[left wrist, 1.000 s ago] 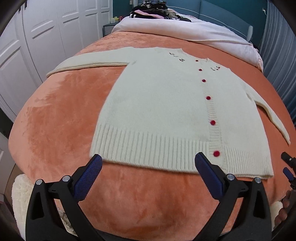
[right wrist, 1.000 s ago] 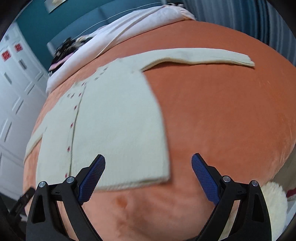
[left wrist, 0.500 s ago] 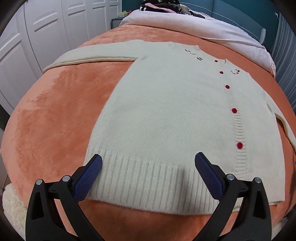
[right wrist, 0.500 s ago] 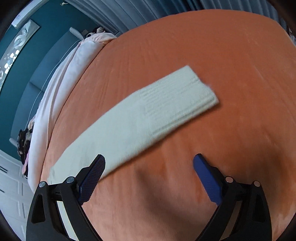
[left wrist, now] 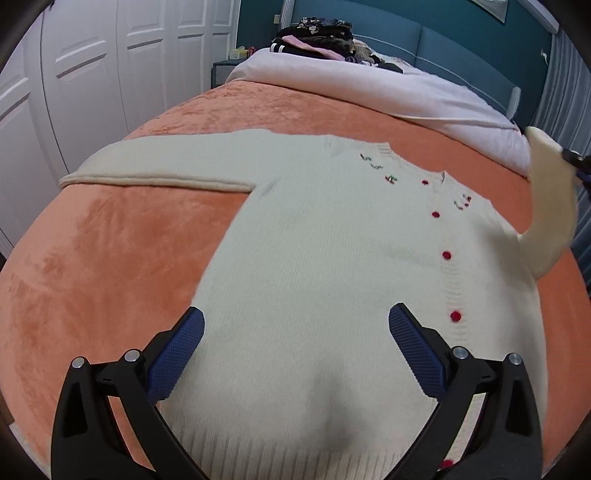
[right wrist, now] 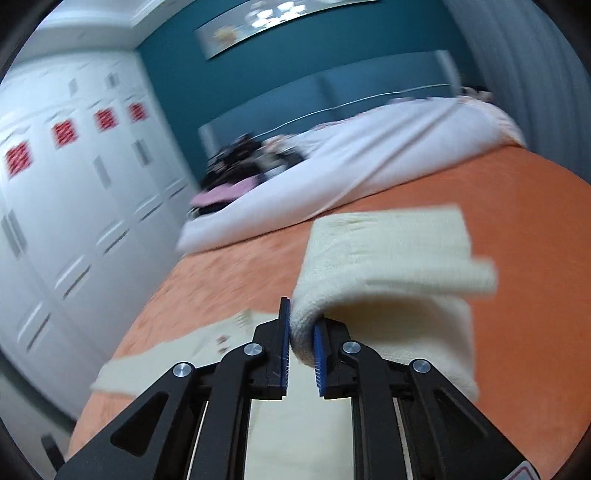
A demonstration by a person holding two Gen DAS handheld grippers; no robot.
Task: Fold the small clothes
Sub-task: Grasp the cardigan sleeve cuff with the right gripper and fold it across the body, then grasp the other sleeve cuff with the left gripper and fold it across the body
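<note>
Currently the cream cardigan [left wrist: 332,266] lies flat, front up, on the orange blanket [left wrist: 110,258], filling the centre and lower part of the left wrist view. Its red buttons [left wrist: 447,254] run in a line down the right of centre. One sleeve [left wrist: 159,166] extends flat toward the upper left of the frame.

The left gripper [left wrist: 295,332] hovers above the cardigan's lower body with its jaws spread wide. The blue pads [left wrist: 177,354] stand apart with nothing between them, and no contact with the knit can be seen.

The right gripper [right wrist: 301,332] has just been closing, and its jaws now pinch a fold of the other sleeve [right wrist: 388,258]. In the right wrist view the cream knit is squeezed between the two blue pads at lower centre and rises in a loop to the right of centre, clear of the blanket. The same raised sleeve shows at the right edge of the left wrist view, lifted off the bed, with the right gripper's tip only partly visible beside it.

A white duvet [left wrist: 369,96] lies across the upper part of the frame beyond the blanket, with a pile of dark clothes [left wrist: 317,33] behind it. White cupboard doors [left wrist: 92,74] fill the upper left. The right wrist view is motion-blurred.
</note>
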